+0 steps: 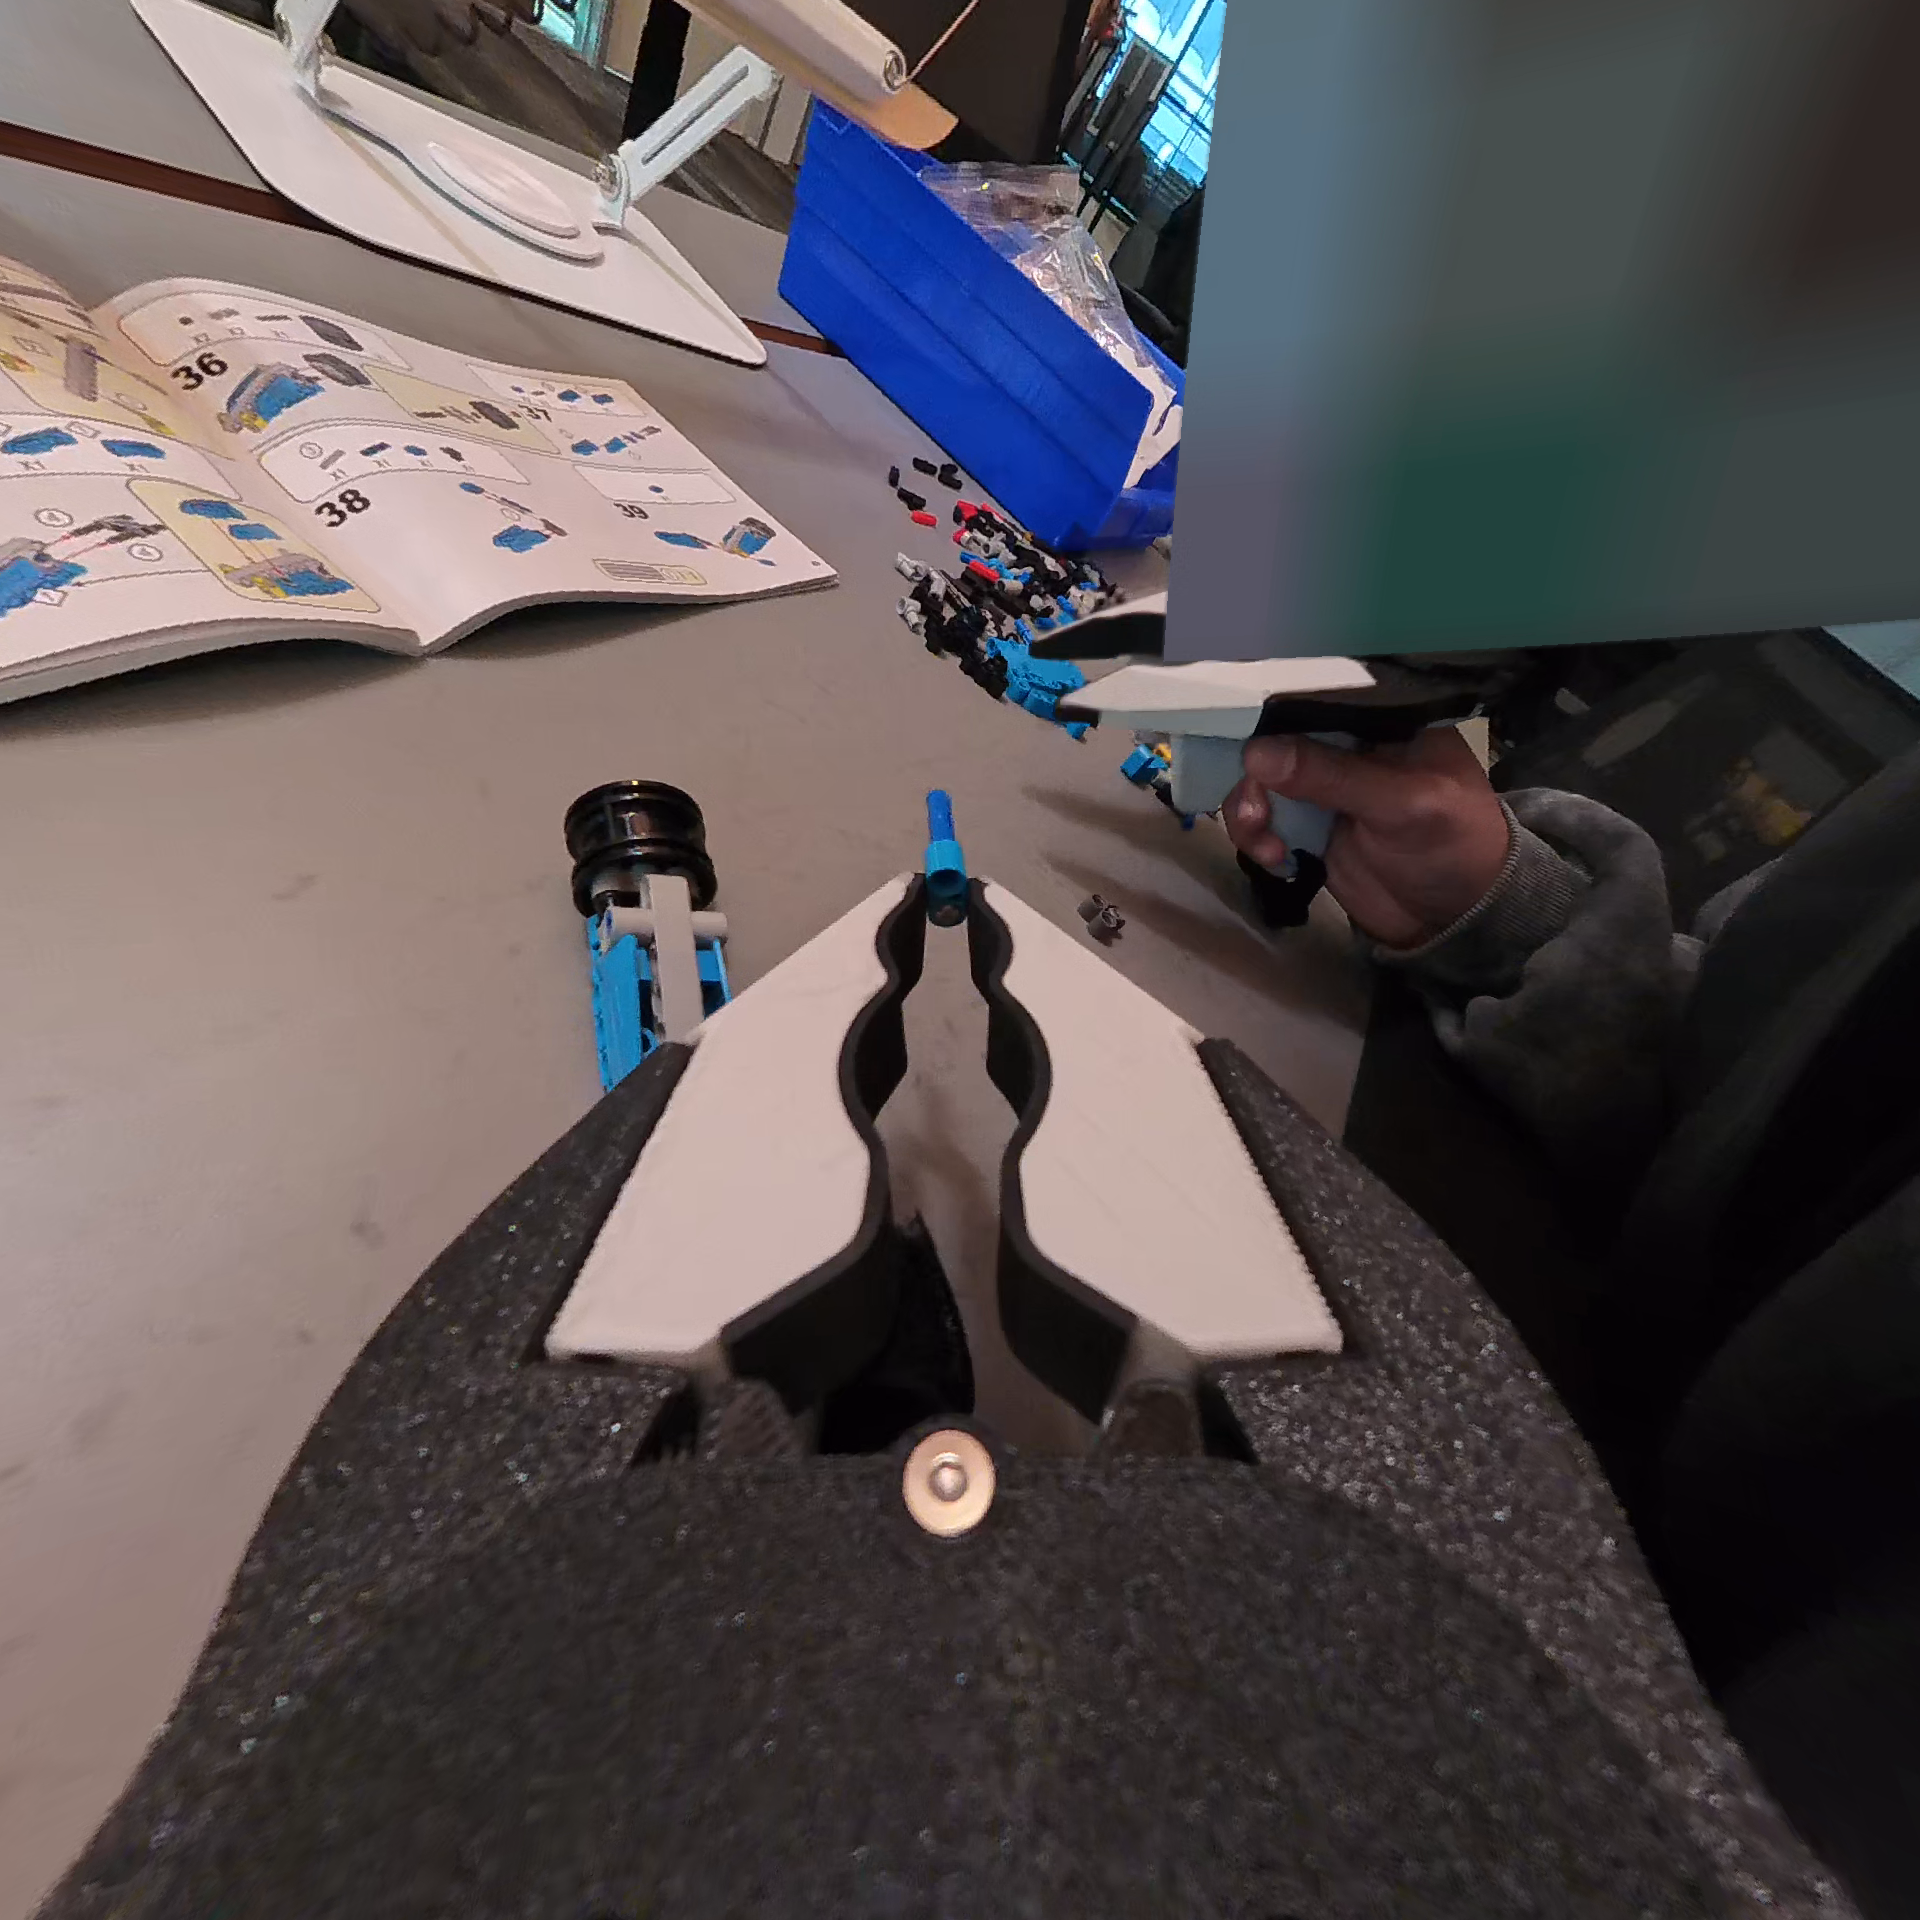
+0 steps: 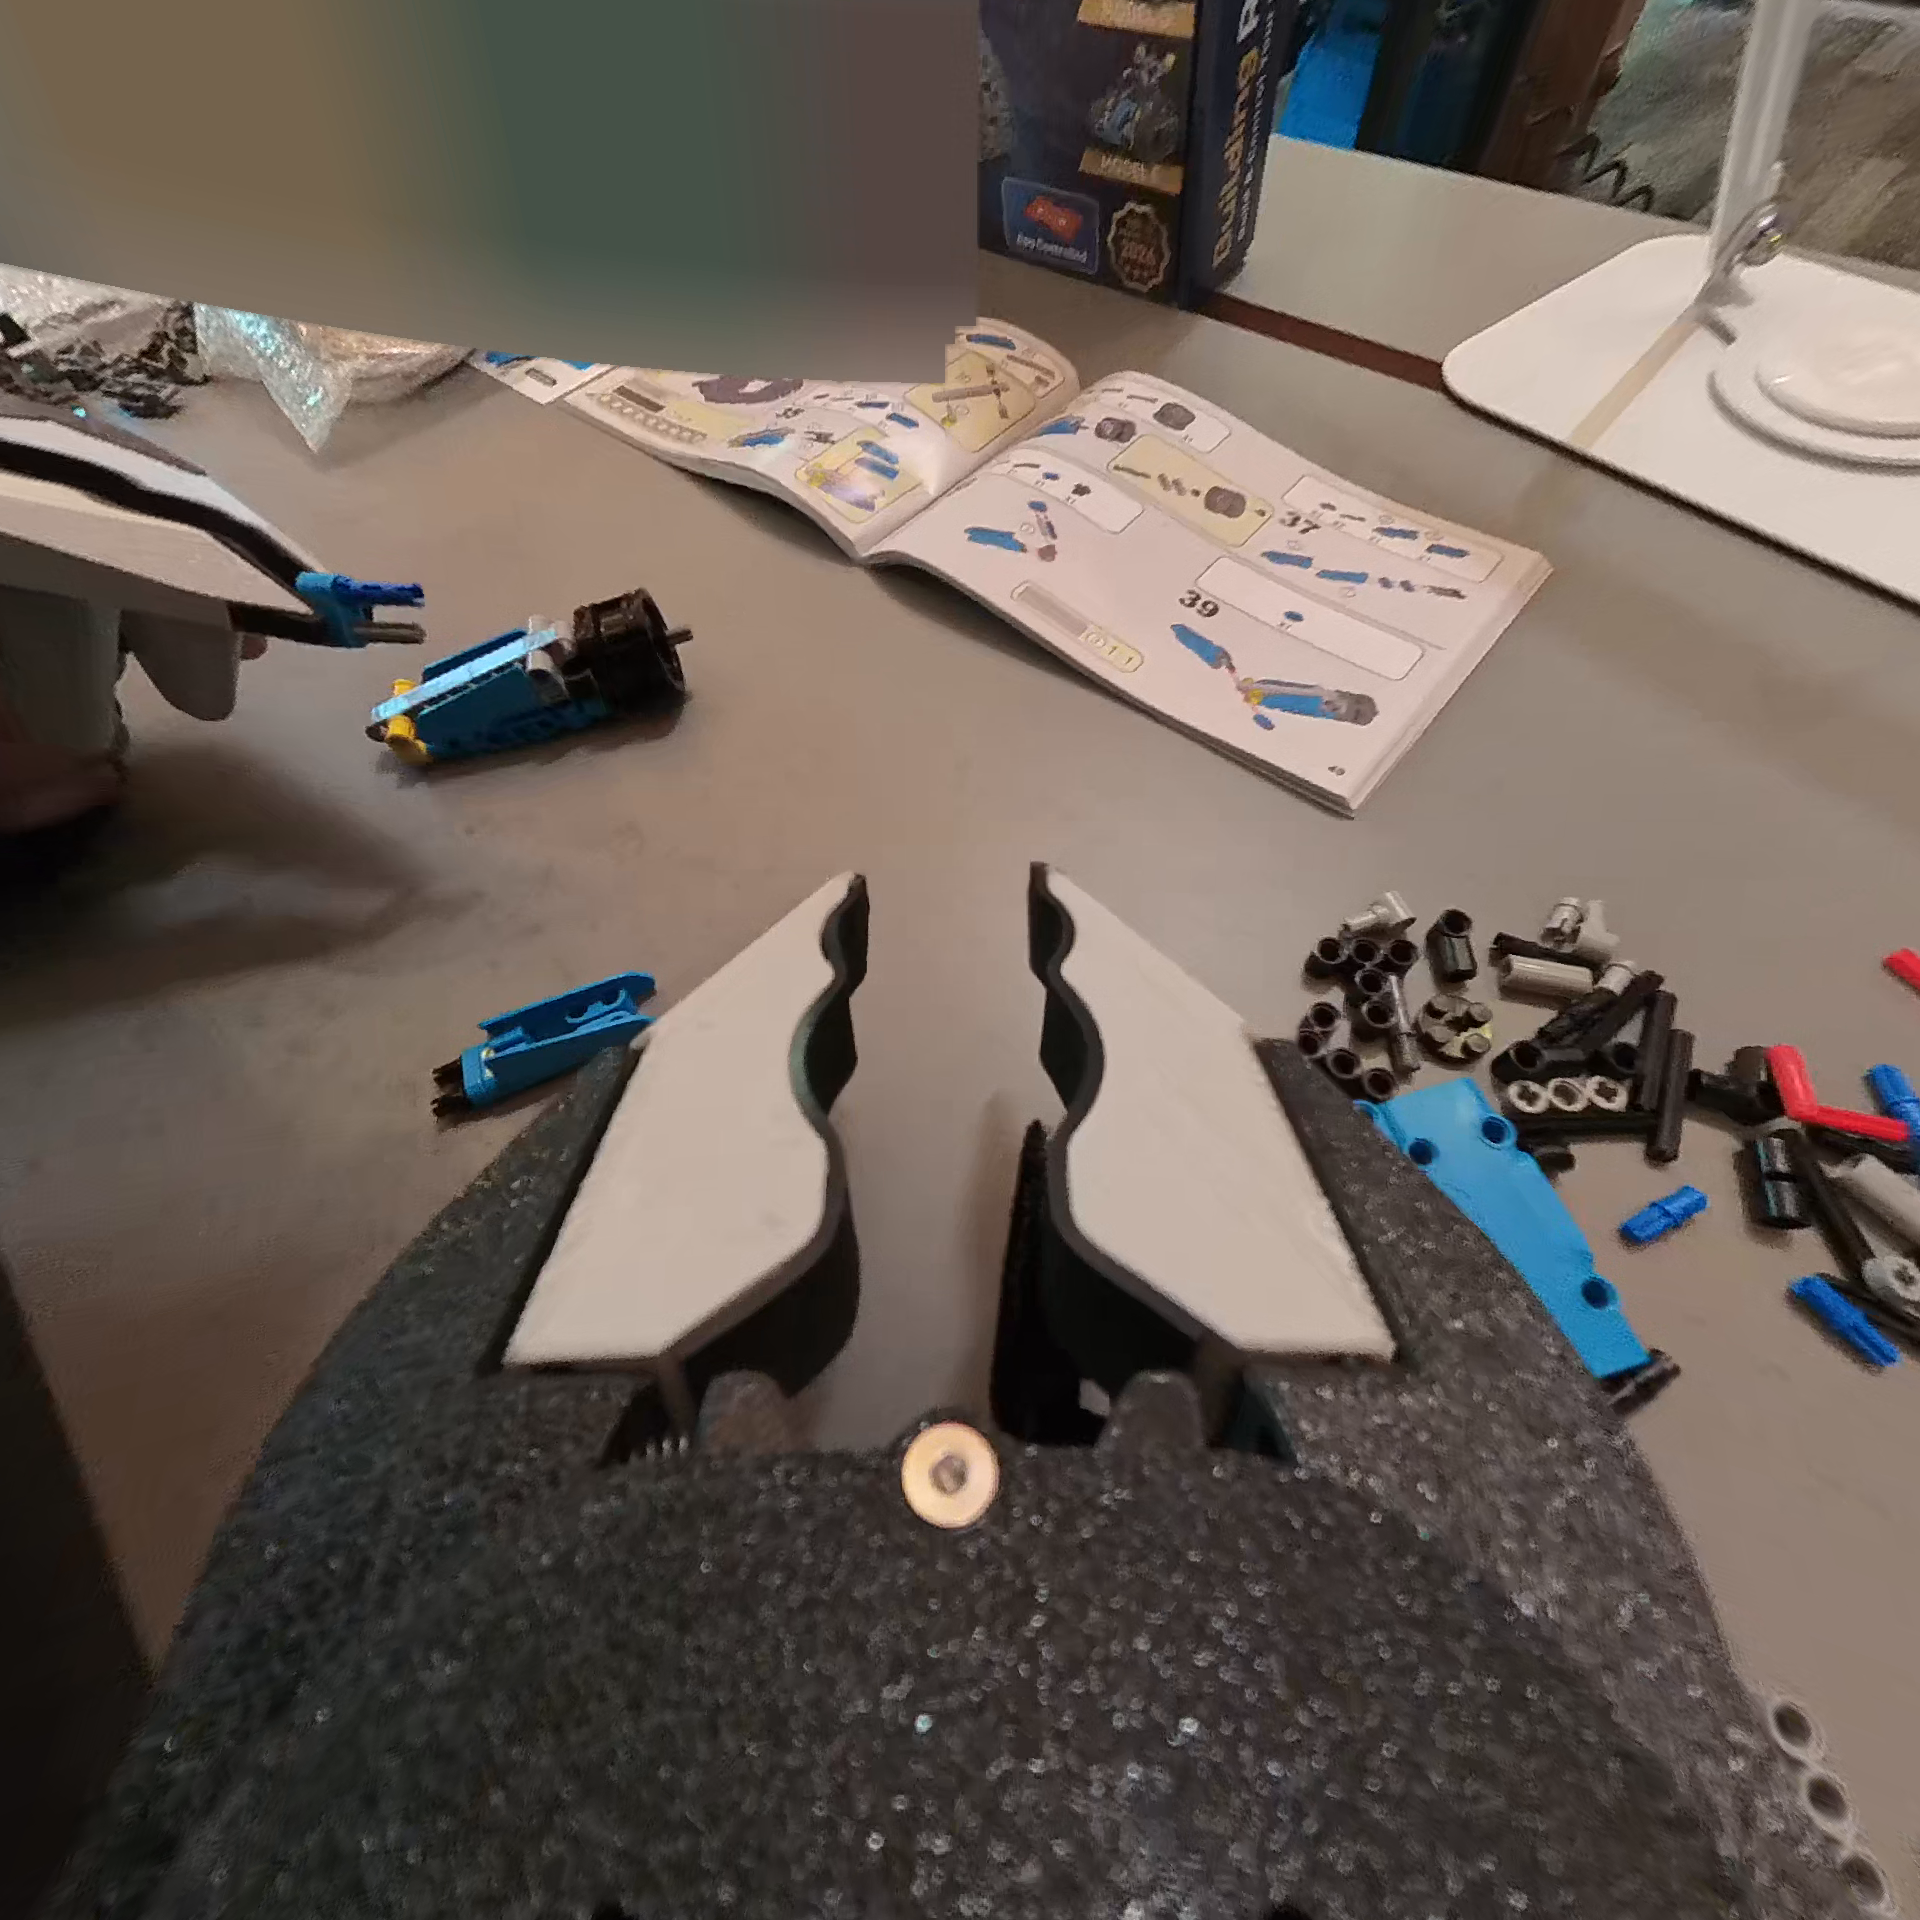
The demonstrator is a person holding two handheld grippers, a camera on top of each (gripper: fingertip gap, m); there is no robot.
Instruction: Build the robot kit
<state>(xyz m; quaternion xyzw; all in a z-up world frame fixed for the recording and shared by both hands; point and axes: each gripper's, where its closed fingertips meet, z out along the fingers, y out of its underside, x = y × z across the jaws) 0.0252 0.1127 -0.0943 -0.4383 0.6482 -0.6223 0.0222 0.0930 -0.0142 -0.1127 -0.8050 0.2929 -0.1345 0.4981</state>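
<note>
The left gripper (image 1: 945, 902) is pinching a small blue connector with pins (image 1: 943, 868) at its fingertips, long axis pointing forward, just right of the blue wheel assembly (image 1: 649, 914) lying on the grey table (image 1: 312, 1039). The right gripper (image 2: 948, 899) is hovering with jaws apart and empty, beside scattered loose pieces (image 2: 1558, 1039).

Office desk (image 1: 312, 1039), monitor stand (image 1: 499, 197)

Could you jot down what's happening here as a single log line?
left gripper: jaws shut on small blue connector piece | right gripper: jaws open, empty, above table | nearby: blue wheel assembly, open instruction booklet
</note>
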